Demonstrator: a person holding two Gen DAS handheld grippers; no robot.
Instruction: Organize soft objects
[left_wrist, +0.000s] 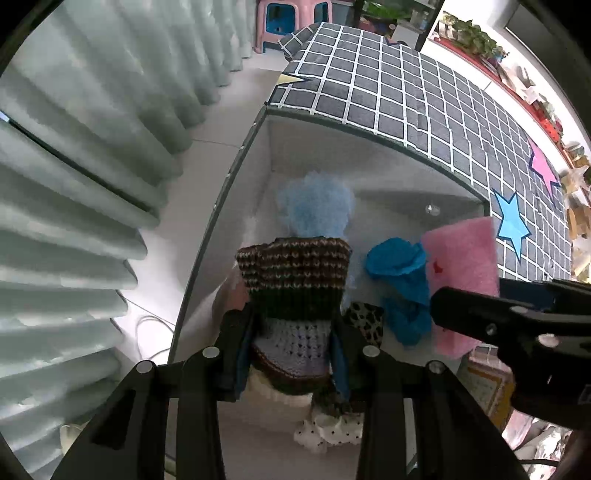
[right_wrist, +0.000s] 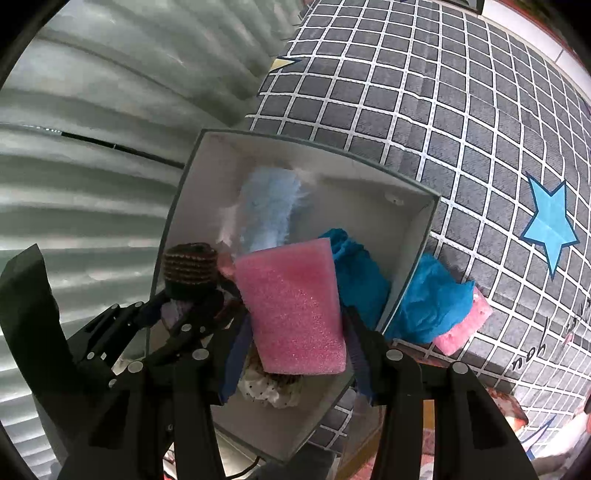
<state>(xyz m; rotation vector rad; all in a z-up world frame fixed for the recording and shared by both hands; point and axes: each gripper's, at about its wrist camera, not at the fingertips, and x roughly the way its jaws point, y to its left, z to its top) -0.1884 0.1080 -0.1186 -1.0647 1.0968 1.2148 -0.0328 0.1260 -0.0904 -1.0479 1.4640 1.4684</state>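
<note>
My left gripper (left_wrist: 291, 332) is shut on a striped knitted piece (left_wrist: 295, 280) and holds it over the white box (left_wrist: 391, 162). My right gripper (right_wrist: 295, 332) is shut on a pink foam sponge (right_wrist: 291, 306) above the same box (right_wrist: 369, 184); the sponge also shows in the left wrist view (left_wrist: 461, 266). Inside the box lie a light blue fluffy piece (left_wrist: 314, 206), a crumpled blue cloth (left_wrist: 399, 273), a leopard-print piece (left_wrist: 365, 317) and a white dotted cloth (left_wrist: 328, 432). Another blue cloth (right_wrist: 432, 299) and a pink sponge (right_wrist: 465, 328) lie outside the box on the bed.
The box stands at the edge of a bed with a grey checked cover (right_wrist: 443, 92) with star prints (right_wrist: 550, 225). Pale curtains (left_wrist: 74, 184) hang at the left. A pink stool (left_wrist: 291, 18) stands at the back on the floor.
</note>
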